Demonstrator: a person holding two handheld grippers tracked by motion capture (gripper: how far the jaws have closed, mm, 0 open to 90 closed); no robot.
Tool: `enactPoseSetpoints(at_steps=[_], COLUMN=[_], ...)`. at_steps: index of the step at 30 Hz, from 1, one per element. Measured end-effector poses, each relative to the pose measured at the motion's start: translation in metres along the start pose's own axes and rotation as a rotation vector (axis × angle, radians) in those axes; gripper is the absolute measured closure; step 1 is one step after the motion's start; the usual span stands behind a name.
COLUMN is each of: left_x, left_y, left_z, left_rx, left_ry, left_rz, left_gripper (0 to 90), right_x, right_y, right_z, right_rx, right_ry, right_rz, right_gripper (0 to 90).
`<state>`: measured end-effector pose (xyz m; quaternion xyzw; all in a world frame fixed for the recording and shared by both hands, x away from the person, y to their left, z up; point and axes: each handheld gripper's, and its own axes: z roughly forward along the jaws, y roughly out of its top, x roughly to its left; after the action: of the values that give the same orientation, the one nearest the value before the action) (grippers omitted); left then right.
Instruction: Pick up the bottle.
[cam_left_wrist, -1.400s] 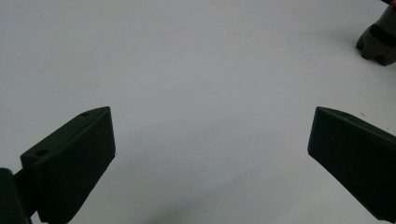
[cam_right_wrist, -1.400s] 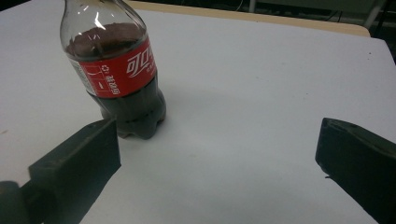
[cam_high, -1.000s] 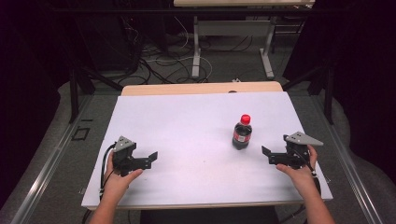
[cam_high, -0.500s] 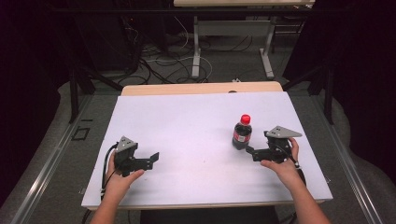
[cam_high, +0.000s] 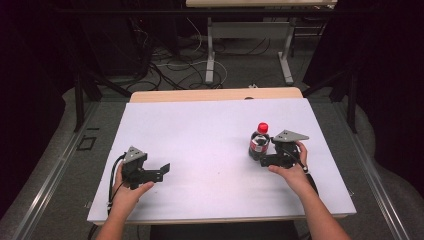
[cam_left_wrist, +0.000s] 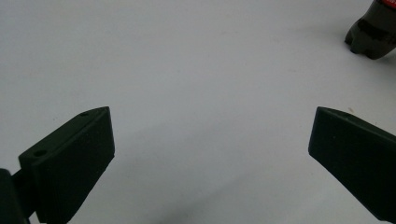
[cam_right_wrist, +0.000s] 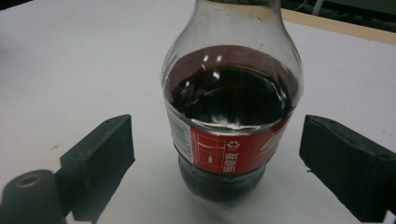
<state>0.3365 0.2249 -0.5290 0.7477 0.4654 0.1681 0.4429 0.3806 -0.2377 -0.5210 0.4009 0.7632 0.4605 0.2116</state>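
We are closing the right gripper (cam_right_wrist: 219, 158) around the upright cola bottle (cam_right_wrist: 231, 126); its jaws, just closing, are not touching yet, so we are centring on the label. The left gripper (cam_left_wrist: 210, 154) is waiting wide open, empty.

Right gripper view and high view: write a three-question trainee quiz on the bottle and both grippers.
1. True or false: the right gripper already presses its pads on the bottle.
2. What colour is the bottle's cap?
3. The left gripper has between its jaws: A) the bottle, B) nothing but the bare white table, C) a cup.

Key: 1 false, the jaws flank the bottle with gaps on both sides, having just been closing. 2 red. 3 B.
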Motion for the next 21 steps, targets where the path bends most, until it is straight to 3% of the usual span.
enactPoseSetpoints(at_steps=[21], left_x=[0.002], left_y=[-0.001], left_z=[0.0], left_rx=[-0.001], left_ry=[0.003], left_rz=[-0.007], left_gripper=[0.7], right_x=[-0.002], right_y=[0.005], right_z=[0.022], right_rx=[0.017], right_ry=[-0.012], right_rz=[-0.003], right_gripper=[22.9])
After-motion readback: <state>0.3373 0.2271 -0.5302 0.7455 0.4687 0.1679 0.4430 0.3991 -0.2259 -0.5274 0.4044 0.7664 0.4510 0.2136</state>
